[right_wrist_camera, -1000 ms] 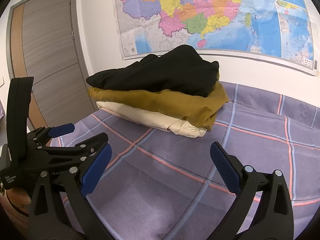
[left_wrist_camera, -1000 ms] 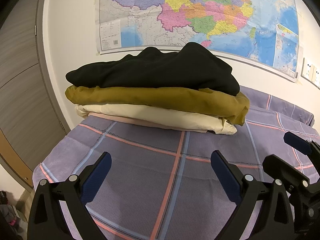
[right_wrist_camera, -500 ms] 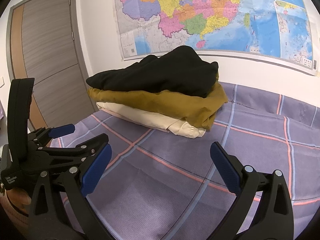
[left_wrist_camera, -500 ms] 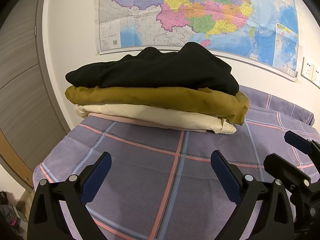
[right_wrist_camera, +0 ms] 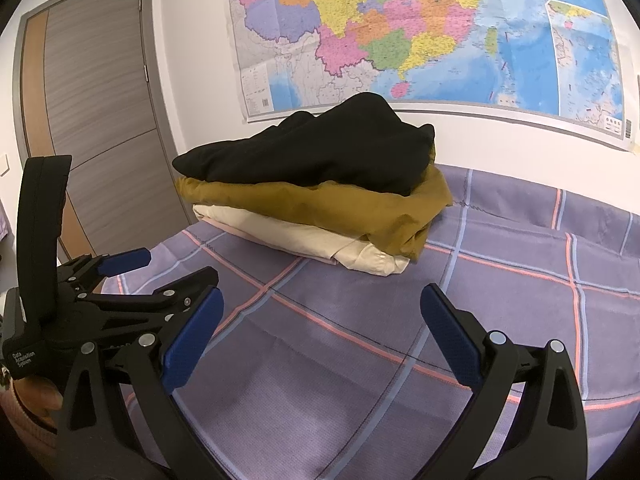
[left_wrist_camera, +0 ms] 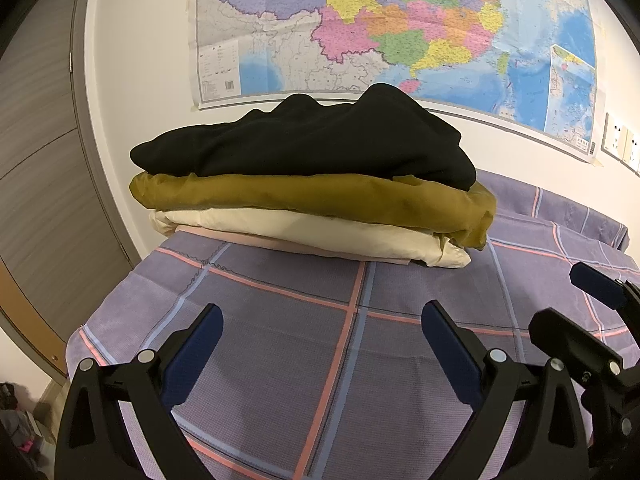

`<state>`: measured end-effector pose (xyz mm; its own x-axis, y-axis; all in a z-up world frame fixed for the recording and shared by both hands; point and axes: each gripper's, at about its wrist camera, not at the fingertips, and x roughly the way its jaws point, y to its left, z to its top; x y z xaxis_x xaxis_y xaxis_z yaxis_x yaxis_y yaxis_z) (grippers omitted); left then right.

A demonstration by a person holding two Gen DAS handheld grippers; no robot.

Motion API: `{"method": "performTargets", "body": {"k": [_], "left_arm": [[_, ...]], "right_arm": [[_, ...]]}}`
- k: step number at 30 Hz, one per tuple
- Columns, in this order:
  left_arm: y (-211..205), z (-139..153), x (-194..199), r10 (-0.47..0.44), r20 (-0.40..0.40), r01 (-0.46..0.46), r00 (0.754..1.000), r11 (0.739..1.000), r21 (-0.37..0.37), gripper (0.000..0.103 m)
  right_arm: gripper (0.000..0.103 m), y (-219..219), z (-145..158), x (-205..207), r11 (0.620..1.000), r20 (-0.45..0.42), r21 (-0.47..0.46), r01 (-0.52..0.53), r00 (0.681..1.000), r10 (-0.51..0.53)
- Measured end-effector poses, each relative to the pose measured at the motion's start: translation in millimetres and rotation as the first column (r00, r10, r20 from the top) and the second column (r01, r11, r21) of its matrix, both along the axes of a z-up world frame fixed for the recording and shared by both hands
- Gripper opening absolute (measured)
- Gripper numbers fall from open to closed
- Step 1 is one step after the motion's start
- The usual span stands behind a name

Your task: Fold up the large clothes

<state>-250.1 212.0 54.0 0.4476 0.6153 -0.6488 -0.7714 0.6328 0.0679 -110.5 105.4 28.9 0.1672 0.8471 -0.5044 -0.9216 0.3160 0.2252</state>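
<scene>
A stack of folded clothes lies at the far side of the bed: a black garment [left_wrist_camera: 312, 140] on top, an olive-brown one [left_wrist_camera: 320, 200] under it, a cream one [left_wrist_camera: 304, 232] at the bottom. The stack also shows in the right wrist view [right_wrist_camera: 312, 184]. My left gripper [left_wrist_camera: 322, 332] is open and empty, hovering over the purple plaid bedsheet [left_wrist_camera: 280, 360], short of the stack. My right gripper [right_wrist_camera: 320, 320] is open and empty beside it. The left gripper also shows at the left of the right wrist view [right_wrist_camera: 160, 266].
A large coloured map [left_wrist_camera: 400, 28] hangs on the white wall behind the stack. A grey-brown door [right_wrist_camera: 100, 120] stands to the left. Wall sockets [left_wrist_camera: 620, 144] sit at the right. The bed's left edge [left_wrist_camera: 92, 320] drops to the floor.
</scene>
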Motion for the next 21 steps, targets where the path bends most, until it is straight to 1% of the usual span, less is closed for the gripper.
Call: {"method": "performTargets", "body": {"k": [8, 11, 13, 16, 18, 21], "left_arm": [[-8.7, 0.9, 8.5, -0.014, -0.001, 0.014, 1.0, 1.0, 0.01, 0.096], [-16.1, 3.3, 8.5, -0.014, 0.044, 0.013, 0.999, 1.0, 0.023, 0.096], [-19.7, 2.6, 13.4, -0.029, 0.052, 0.028, 0.998, 1.0, 0.014, 0.096], [-26.5, -1.6, 25.4, -0.071, 0.049, 0.072, 0.996, 0.997, -0.026, 0.096], [-34.1, -7.2, 37.7, -0.115, 0.048, 0.118, 0.992, 0.991, -0.064, 0.096], [-50.8, -17.3, 64.0, -0.207, 0.028, 0.209, 0.978, 0.972, -0.112, 0.096]], "right_arm": [[0.097, -10.1, -0.7, 3.8, 1.0, -0.009, 0.01, 0.015, 1.0, -0.015], [0.097, -16.2, -0.6, 5.1, 1.0, -0.008, 0.013, 0.025, 1.0, -0.024], [0.097, -23.7, -2.2, 8.4, 0.999, -0.01, 0.015, 0.042, 0.999, -0.041], [0.097, -38.3, -5.6, 16.8, 0.997, -0.02, -0.006, 0.071, 0.997, -0.071], [0.097, -51.8, -7.5, 23.4, 0.995, -0.017, -0.018, 0.098, 0.995, -0.099], [0.097, -77.8, -13.2, 39.4, 0.984, -0.025, -0.059, 0.168, 0.985, -0.17]]}}
